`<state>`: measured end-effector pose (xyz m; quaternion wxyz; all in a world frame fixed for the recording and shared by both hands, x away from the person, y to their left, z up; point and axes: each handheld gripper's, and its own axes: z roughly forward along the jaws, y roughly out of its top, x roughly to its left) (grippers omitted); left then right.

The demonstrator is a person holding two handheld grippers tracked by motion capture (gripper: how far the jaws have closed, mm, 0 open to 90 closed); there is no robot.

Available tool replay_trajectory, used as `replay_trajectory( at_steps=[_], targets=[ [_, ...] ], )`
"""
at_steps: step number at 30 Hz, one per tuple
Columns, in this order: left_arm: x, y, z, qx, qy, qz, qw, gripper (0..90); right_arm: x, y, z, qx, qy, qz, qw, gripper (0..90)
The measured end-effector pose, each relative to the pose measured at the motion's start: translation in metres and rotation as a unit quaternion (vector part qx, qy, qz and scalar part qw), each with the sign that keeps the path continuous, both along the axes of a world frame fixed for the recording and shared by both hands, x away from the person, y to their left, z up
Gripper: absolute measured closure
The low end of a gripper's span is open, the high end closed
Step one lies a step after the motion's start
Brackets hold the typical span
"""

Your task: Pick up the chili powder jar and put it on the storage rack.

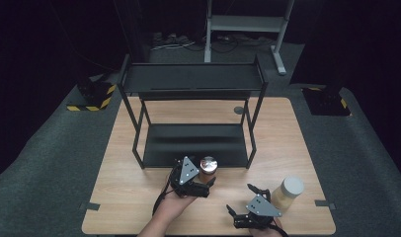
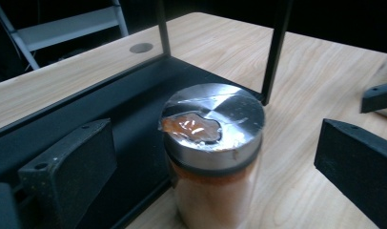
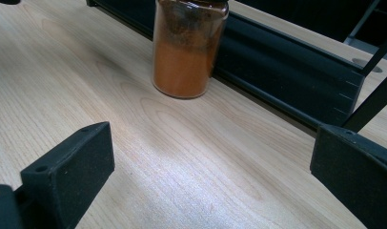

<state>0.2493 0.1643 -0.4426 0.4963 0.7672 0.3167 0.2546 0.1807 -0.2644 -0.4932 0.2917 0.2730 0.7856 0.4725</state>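
On the wooden table (image 1: 139, 192) a black two-level rack (image 1: 193, 79) stands toward the far edge. A jar of orange powder (image 2: 213, 157) with a silver lid stands just beside the rack's near edge. The left gripper (image 1: 204, 183) is released, with its jaws wide on both sides of this jar and not touching it. The right gripper (image 1: 243, 200) near the front edge is also released and holds nothing. A pale jar (image 1: 289, 192) stands near the right front corner.

Bare light wooden tabletop (image 1: 129, 197) lies open left of the spread left gripper (image 1: 201, 185), while ahead the black two-shelf metal rack (image 1: 191, 143) blocks the way, an orange-powder glass jar with steel lid (image 1: 208, 168) touching its front edge and a white-lidded beige jar (image 1: 287, 193) crowding the right.
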Motion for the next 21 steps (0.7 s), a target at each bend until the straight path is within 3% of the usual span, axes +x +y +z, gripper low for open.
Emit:
replay_trajectory(
  at_steps=[8, 13, 18, 21],
  targets=[
    [0.011, -0.006, -0.002, 0.003, 0.005, -0.002, 1.0000, 0.5, 0.000, 0.000, 0.000, 0.000, 0.001, 0.001, 1.0000, 0.2],
    [0.021, -0.007, -0.006, -0.007, 0.019, -0.002, 0.9998, 1.0, 0.000, -0.001, 0.000, 0.002, 0.001, 0.001, 1.0000, 0.2],
    [0.025, -0.006, -0.012, -0.021, 0.026, 0.000, 0.9994, 7.2, 0.000, -0.001, 0.000, 0.004, 0.001, 0.001, 1.0000, 0.2],
    [0.025, -0.004, -0.018, -0.026, 0.017, -0.008, 0.9995, 11.7, 0.000, -0.001, 0.000, 0.005, 0.002, 0.001, 1.0000, 0.2]
  ],
)
